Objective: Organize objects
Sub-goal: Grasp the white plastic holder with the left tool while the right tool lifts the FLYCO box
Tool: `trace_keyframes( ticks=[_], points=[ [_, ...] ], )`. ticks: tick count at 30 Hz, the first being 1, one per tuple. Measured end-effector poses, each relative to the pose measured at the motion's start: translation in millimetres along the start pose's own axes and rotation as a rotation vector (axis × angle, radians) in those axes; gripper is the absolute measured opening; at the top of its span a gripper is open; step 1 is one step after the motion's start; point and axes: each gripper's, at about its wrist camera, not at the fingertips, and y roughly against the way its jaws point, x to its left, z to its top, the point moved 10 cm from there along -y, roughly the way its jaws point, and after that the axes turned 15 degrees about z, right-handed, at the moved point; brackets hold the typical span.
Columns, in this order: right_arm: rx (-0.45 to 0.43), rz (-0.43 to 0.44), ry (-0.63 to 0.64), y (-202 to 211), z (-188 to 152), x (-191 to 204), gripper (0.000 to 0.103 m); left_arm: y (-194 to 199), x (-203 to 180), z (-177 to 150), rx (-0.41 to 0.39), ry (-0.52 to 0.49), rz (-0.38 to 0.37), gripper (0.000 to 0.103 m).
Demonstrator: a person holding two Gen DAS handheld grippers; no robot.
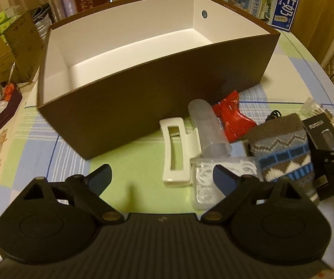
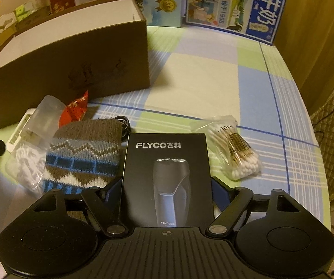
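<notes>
Jaws of your right gripper (image 2: 167, 189) hug the black shaver box (image 2: 167, 174) low over the surface, your left gripper (image 1: 162, 176) is wide open, and a loose hold could drop it before the brown box (image 1: 143, 97).

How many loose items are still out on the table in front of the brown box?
7: hair clip, frosted tube, red packet, floss-pick bag, knit sock, cotton swabs, shaver box between the right tool's fingers. A dark cord peeks behind the sock.
</notes>
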Motion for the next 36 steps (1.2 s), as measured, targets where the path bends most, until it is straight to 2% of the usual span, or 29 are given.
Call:
trace_keyframes(
  ticks=[5,10,11,18,19,27,36],
  points=[
    [-0.017,-0.018,-0.032,7.5,3.5,-1.7,0.076,-16.1,-4.1,10.5,-0.005,-0.004,-0.032,0.076],
    [-0.036,-0.041,-0.068,15.1,5.2,-5.3,0.076,-27.8,-12.5,16.8,0.004,-0.026,-0.075,0.069],
    [-0.039,-0.047,-0.075,16.4,5.1,-6.1,0.076,-30.1,-13.9,17.4,0.007,-0.029,-0.079,0.064],
    [-0.052,-0.074,-0.113,23.4,4.0,-8.6,0.076,-45.6,-25.5,18.9,0.035,-0.045,-0.127,0.046],
    [-0.052,-0.078,-0.116,23.9,4.1,-8.7,0.076,-46.6,-27.3,19.0,0.040,-0.046,-0.139,0.039],
    [-0.067,-0.072,-0.127,32.0,7.7,-5.4,0.076,-36.4,-22.8,20.0,0.016,-0.030,-0.152,0.037],
    [-0.120,0.001,-0.078,41.5,39.0,18.5,0.076,11.8,4.3,34.6,-0.055,0.034,-0.170,0.036]
  ],
)
